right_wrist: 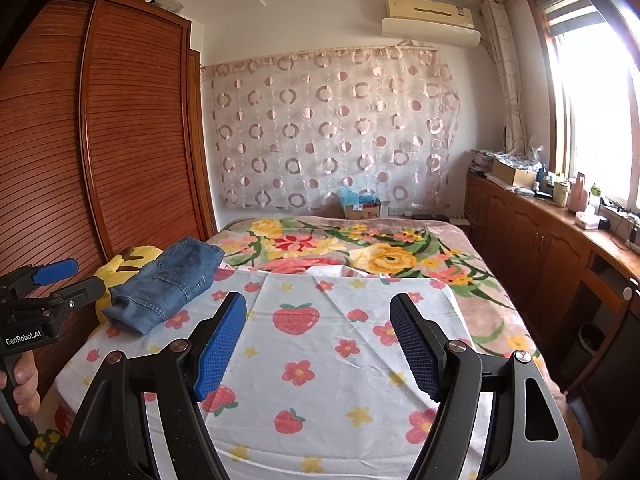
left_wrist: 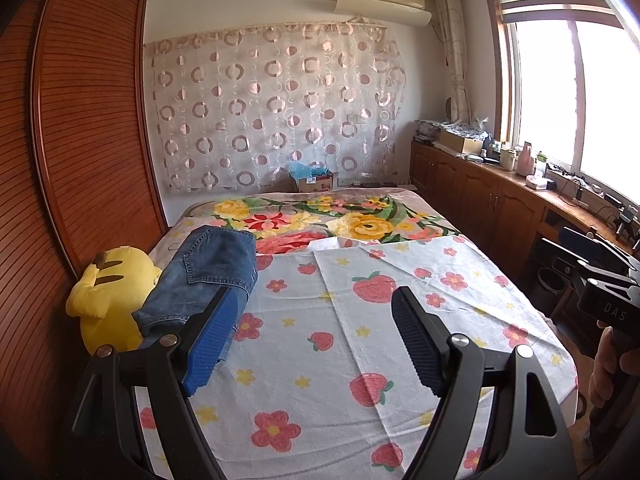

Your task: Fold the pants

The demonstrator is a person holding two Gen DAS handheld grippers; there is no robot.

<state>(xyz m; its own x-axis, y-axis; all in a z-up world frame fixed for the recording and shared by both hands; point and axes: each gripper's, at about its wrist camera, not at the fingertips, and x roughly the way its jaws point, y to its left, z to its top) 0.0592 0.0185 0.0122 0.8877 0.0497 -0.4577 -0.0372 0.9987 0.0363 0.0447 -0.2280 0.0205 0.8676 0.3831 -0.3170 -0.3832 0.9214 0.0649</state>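
A folded pair of blue jeans (left_wrist: 208, 276) (right_wrist: 168, 284) lies at the bed's left edge, partly resting on a yellow plush toy (left_wrist: 108, 292) (right_wrist: 124, 264). My left gripper (left_wrist: 316, 296) hovers open over the strawberry-print sheet (left_wrist: 360, 360), its left pad just in front of the jeans' near end, with nothing between the pads. My right gripper (right_wrist: 319, 300) is also open and empty above the sheet (right_wrist: 320, 360), to the right of the jeans. The left gripper (right_wrist: 86, 276) shows at the left edge of the right wrist view, held by a hand.
A slatted wooden wardrobe (left_wrist: 80, 140) runs close along the bed's left side. Low wooden cabinets (left_wrist: 480, 196) with cluttered tops stand under the window on the right. A floral blanket (left_wrist: 360, 220) covers the far half of the bed, with a cardboard box (left_wrist: 314, 182) behind it.
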